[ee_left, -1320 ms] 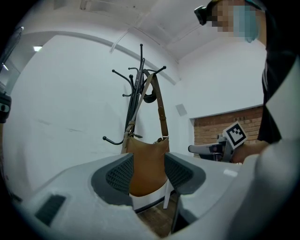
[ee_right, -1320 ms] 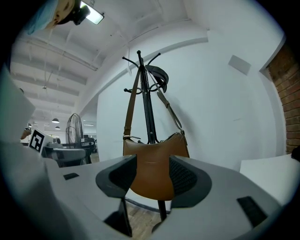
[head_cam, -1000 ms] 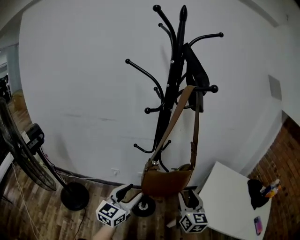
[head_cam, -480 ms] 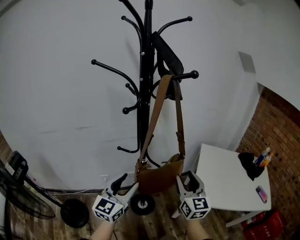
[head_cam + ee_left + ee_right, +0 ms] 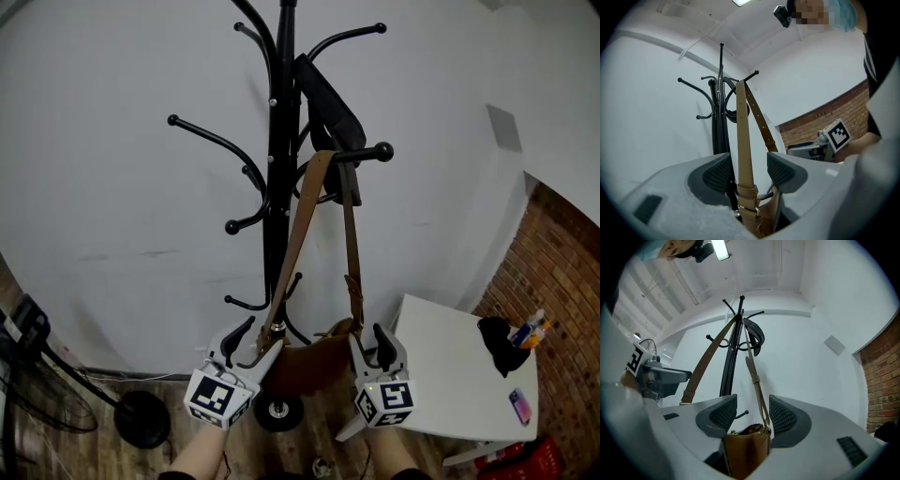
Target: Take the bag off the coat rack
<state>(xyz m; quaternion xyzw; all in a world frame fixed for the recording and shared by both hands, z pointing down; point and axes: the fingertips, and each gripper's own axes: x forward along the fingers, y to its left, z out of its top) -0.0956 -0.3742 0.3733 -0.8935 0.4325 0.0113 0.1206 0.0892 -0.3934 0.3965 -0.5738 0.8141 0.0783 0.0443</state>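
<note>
**Head view.** The brown bag [image 5: 309,361] hangs low against the black coat rack [image 5: 274,187]. Its strap [image 5: 298,230] is looped over a knobbed peg [image 5: 364,152], and a dark item [image 5: 328,103] hangs just above that peg. We see the left gripper [image 5: 255,342] at the bag's left end and the right gripper [image 5: 370,345] at its right end, so the two flank the bag. A white worktop [image 5: 441,375] stands near, on the right.

**Left gripper view.** The jaws are released and have just been opening. One run of the strap [image 5: 742,136] rises between the pads, with a gap on either side. Nothing is clamped.

**Right gripper view.** The jaws stand apart. The bag's top edge [image 5: 747,446] sits low in the gap, and the other run of the strap [image 5: 757,380] climbs between the pads towards the rack. We see no pad pressing on either.

**Hazards, as we judge them.**
- Neither gripper holds anything, so a lift begun now would let the bag slide out and swing.
- The loop must clear the knob. A sideways pull would catch the strap there and could tilt the rack.
- A high lift could dislodge the dark item above.
- A swinging bag could strike the worktop.
</note>
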